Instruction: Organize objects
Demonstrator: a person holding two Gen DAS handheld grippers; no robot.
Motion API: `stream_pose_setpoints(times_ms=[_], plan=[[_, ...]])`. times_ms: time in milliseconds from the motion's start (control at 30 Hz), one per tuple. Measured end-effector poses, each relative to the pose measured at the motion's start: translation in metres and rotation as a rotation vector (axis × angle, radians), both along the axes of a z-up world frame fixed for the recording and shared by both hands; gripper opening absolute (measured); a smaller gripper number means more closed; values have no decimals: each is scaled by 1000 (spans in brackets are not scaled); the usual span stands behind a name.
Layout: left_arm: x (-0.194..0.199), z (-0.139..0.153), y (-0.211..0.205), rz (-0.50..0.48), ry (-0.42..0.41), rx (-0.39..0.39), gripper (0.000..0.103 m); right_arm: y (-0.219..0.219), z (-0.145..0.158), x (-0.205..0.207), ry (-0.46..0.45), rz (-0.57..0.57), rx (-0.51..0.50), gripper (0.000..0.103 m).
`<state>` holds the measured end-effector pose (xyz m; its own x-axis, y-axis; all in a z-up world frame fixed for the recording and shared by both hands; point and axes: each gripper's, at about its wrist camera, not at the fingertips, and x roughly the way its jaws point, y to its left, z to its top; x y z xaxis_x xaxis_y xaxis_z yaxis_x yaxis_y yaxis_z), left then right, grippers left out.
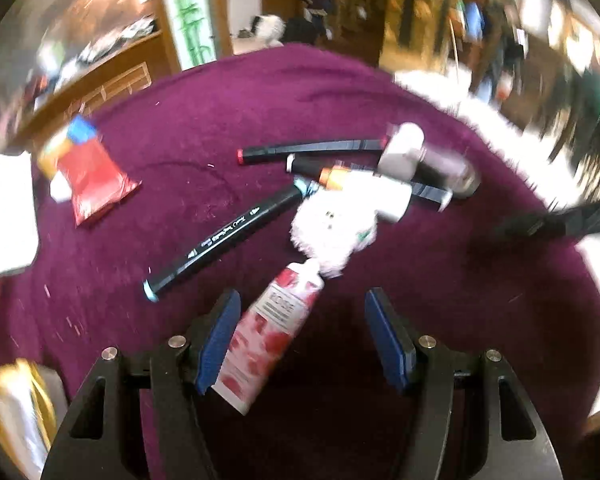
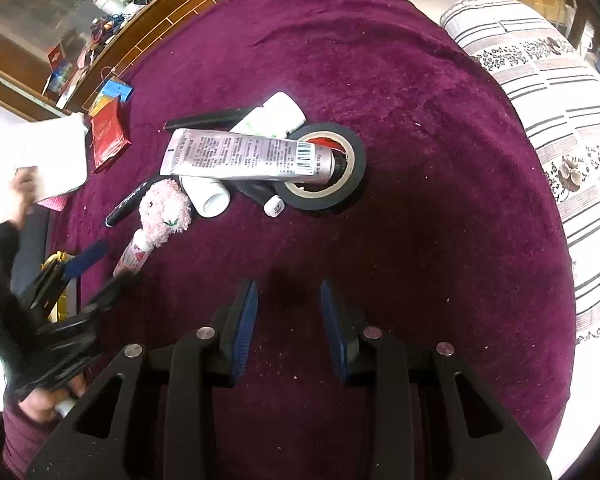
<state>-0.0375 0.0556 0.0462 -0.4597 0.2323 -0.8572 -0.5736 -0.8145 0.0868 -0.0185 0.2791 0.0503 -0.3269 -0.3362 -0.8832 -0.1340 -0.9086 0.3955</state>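
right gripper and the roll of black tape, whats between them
Nothing: only bare purple cloth lies between the right gripper and the black tape roll, as the right wrist view shows.

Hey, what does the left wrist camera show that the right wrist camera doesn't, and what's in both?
Only the left wrist view shows the left hand-held gripper head-on, open around the rose-print tube, and the red-capped marker.

Only the right wrist view shows the black tape roll, the barcode on the silver tube, the striped cushion, and the right hand-held gripper, empty over the purple cloth.

Both show the pink fluffy toy, the red packet, white bottles and black markers.
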Motion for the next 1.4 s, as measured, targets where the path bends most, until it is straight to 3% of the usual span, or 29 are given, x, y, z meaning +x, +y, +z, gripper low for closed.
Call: stream_pose_setpoints(times_ms=[67, 100, 167, 233, 333, 533, 900, 1167, 1400], plan=[[-3, -20, 10, -29, -6, -65, 60, -1, 2, 0, 6, 7, 6, 31], [1, -19, 12, -35, 36, -53, 59, -1, 3, 1, 11, 12, 9, 31], [1, -17, 11, -11, -3, -29, 56, -3, 6, 0, 23, 32, 20, 31], [-2, -12, 5, 20, -66, 37, 30, -6, 9, -4, 34, 55, 47, 31], [3, -5, -13, 67, -146, 145, 28, -10, 13, -11, 48, 83, 91, 31], [29, 15, -68, 215, -182, 302, 25, -29, 22, -33, 123, 213, 238, 31], [82, 37, -120, 345, -130, 423, 25, -82, 12, -64, 281, 508, 603, 33], [92, 33, -125, 392, -114, 480, 24, -45, 23, -84, 201, 354, 333, 24], [103, 39, -142, 443, -88, 525, 24, -27, 36, -69, 165, 262, 98, 21]])
